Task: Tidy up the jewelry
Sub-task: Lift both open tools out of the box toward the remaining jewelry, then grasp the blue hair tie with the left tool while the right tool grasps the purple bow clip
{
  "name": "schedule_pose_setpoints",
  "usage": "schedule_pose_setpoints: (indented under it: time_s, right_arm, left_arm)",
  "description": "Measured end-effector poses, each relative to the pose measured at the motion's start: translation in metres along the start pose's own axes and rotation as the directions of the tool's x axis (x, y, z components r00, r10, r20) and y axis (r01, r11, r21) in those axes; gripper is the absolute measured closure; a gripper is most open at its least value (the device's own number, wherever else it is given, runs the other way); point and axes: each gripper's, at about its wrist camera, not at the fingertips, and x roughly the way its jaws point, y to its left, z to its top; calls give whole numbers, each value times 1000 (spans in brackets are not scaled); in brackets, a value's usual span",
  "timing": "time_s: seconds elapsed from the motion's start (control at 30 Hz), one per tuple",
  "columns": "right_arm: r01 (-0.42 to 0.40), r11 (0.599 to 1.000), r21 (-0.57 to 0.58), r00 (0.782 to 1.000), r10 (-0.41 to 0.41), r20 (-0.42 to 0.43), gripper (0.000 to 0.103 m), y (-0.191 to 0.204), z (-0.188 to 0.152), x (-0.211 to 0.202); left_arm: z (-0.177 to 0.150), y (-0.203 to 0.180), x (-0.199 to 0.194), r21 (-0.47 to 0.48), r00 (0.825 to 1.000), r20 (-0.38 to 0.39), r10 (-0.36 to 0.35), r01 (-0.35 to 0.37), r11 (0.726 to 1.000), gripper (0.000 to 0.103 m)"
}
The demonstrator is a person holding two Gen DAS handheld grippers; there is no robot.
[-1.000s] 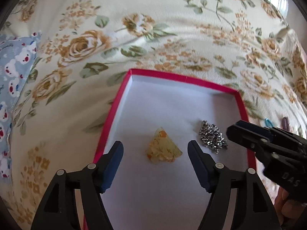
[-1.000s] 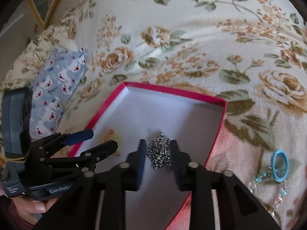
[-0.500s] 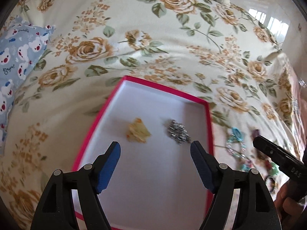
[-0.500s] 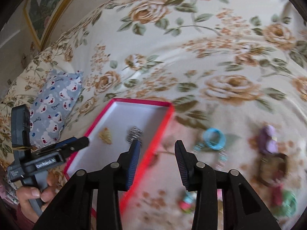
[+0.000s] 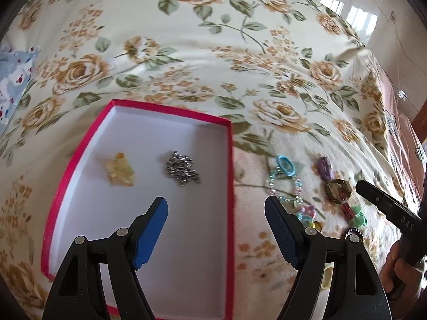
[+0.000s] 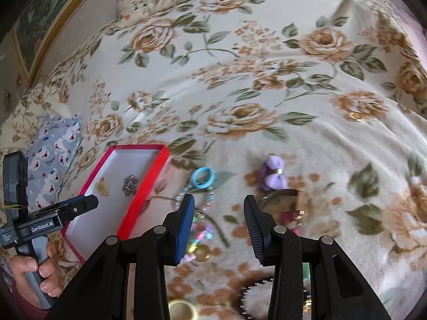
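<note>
My left claw is spread, empty, over the red-rimmed shallow white box at centre-left of its view. Inside lie a silver chain heap and a yellow translucent piece, apart. My right claw is spread, empty, above loose beaded jewelry on the floral bedspread, lower centre.

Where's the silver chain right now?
The silver chain lies bunched on the white floor of the red-rimmed box, just right of the yellow piece in the left wrist view. Neither gripper touches it.
</note>
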Motion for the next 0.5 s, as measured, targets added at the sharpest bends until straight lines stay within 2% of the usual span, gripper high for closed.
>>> schedule_pose_setpoints:
  time_s: [0.2, 0.5]
  right_arm:
    - [21, 999, 28, 1000, -21, 20, 62, -18, 0, -5]
    - [30, 999, 45, 1000, -30, -3, 62, -37, 9, 9]
  left_arm:
    - [6, -18, 12, 39, 1000, -13, -11, 12, 999, 28]
    - [22, -46, 45, 86, 997, -55, -49, 54, 995, 28]
